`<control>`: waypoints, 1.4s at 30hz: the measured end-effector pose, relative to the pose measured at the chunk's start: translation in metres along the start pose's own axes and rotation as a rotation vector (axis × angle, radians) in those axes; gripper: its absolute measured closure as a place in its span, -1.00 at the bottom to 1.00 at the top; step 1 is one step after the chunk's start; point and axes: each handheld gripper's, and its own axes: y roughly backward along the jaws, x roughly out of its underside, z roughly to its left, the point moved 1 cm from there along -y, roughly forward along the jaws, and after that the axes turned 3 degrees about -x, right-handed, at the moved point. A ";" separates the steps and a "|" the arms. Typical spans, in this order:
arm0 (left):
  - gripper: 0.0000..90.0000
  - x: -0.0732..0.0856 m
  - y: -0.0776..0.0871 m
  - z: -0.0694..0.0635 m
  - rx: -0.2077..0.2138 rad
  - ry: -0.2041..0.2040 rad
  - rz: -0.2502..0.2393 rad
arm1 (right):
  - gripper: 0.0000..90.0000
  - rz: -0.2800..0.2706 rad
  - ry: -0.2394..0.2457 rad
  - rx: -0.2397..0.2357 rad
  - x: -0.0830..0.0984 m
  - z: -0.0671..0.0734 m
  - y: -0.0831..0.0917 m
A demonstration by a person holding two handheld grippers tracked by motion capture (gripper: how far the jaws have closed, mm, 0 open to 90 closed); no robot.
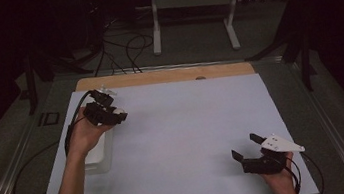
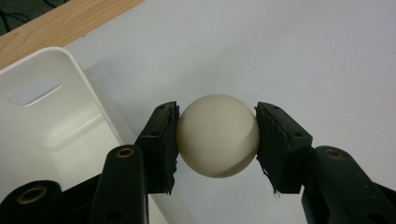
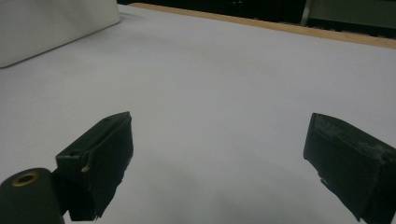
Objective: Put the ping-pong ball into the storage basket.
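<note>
Tongs on the left (image 2: 217, 140) squeeze a smooth, cream-white round ball (image 2: 217, 136) between their two black pads (image 2: 163, 144), up in the air just beside the rim of a white plastic bin (image 2: 56, 100). The bin sits at the left edge of the white tabletop (image 1: 189, 125). The right tongs (image 3: 217, 163) are spread wide with nothing between them, low over the bare tabletop, well apart from the ball.
</note>
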 end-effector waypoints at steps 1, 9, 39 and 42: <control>0.14 0.000 0.000 0.000 0.002 -0.001 -0.001 | -0.82 0.000 -0.001 0.000 0.000 0.000 0.000; 0.14 0.002 0.002 0.004 0.009 -0.001 -0.003 | -0.82 0.002 -0.004 0.000 0.000 0.000 0.000; 0.14 0.010 0.008 0.018 -0.032 0.003 0.027 | -0.82 -0.001 -0.003 0.000 0.000 0.000 0.000; 0.14 0.011 0.008 0.019 -0.038 0.006 0.031 | -0.82 0.000 -0.004 0.000 0.000 0.000 0.000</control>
